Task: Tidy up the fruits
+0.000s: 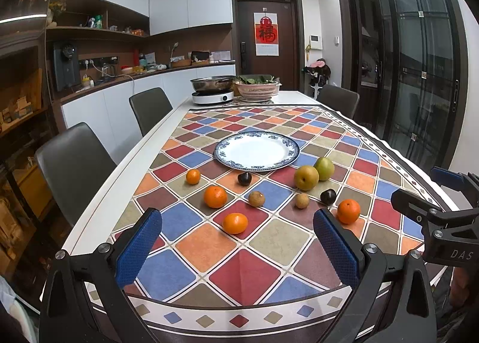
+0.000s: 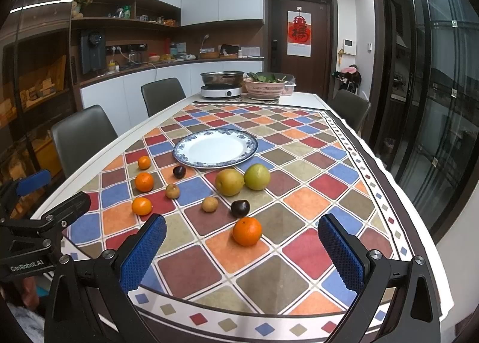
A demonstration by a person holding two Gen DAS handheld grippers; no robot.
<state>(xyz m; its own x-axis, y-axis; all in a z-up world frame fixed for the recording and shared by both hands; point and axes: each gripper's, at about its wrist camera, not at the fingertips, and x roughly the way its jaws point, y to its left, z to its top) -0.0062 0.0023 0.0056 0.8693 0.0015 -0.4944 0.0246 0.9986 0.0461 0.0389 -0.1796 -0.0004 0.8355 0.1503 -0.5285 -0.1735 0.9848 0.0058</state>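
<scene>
An empty white plate with a blue rim [image 1: 287, 155] [image 2: 247, 151] sits mid-table. Fruit lies loose in front of it: several oranges [image 1: 235, 223] [image 2: 247, 231], a brown pear [image 1: 306, 177] [image 2: 230, 182], a green pear [image 1: 324, 168] [image 2: 257, 176], two dark plums [image 1: 244, 178] [image 2: 240, 208] and two small tan fruits [image 1: 256, 198] [image 2: 209, 204]. My left gripper [image 1: 238, 248] is open and empty above the near edge, an orange just ahead. My right gripper [image 2: 242, 251] is open and empty, an orange just ahead of its fingers.
The table [image 1: 125, 160] carries a checkered cloth [image 1: 209, 253]. At the far end stand a pot on an induction cooker [image 1: 213, 96] and a pink basket of greens [image 1: 257, 90]. Grey chairs [image 1: 71, 163] line the left side, and another stands at the far right [image 1: 338, 100].
</scene>
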